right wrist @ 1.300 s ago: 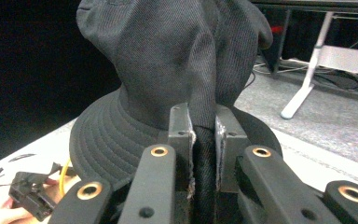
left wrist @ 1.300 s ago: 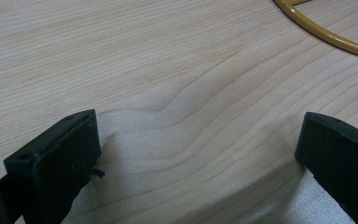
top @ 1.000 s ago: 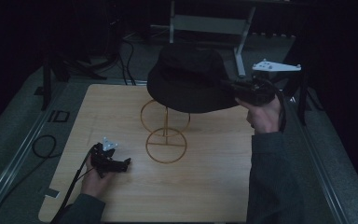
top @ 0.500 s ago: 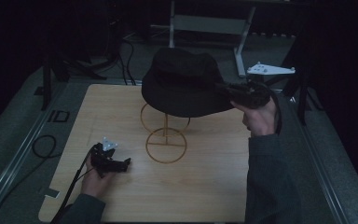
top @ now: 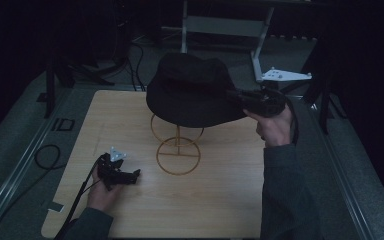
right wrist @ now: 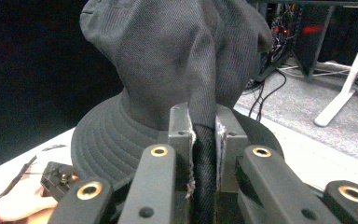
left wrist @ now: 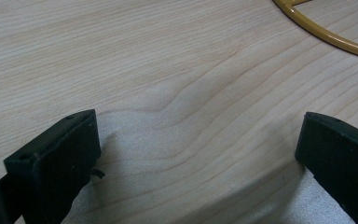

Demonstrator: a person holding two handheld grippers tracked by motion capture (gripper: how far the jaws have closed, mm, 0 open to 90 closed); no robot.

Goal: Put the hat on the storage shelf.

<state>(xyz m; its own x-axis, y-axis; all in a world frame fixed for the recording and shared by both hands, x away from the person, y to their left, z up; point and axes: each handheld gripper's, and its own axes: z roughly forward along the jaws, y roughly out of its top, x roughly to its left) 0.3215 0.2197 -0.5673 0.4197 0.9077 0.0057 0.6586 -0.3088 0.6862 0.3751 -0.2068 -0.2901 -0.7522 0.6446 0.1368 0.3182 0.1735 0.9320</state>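
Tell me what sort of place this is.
Probably a dim lab or recording workspace: a wooden table on grey carpet, loose cables on the floor, and metal equipment stands behind.

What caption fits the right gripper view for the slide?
Right gripper jaws clamped on the brim of a black hat, table edge and cables behind.

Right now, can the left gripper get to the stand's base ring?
Probably yes. The left gripper rests open on the table, and bare wood lies between it and the stand's base ring. The hat, held by the right gripper, sits higher.
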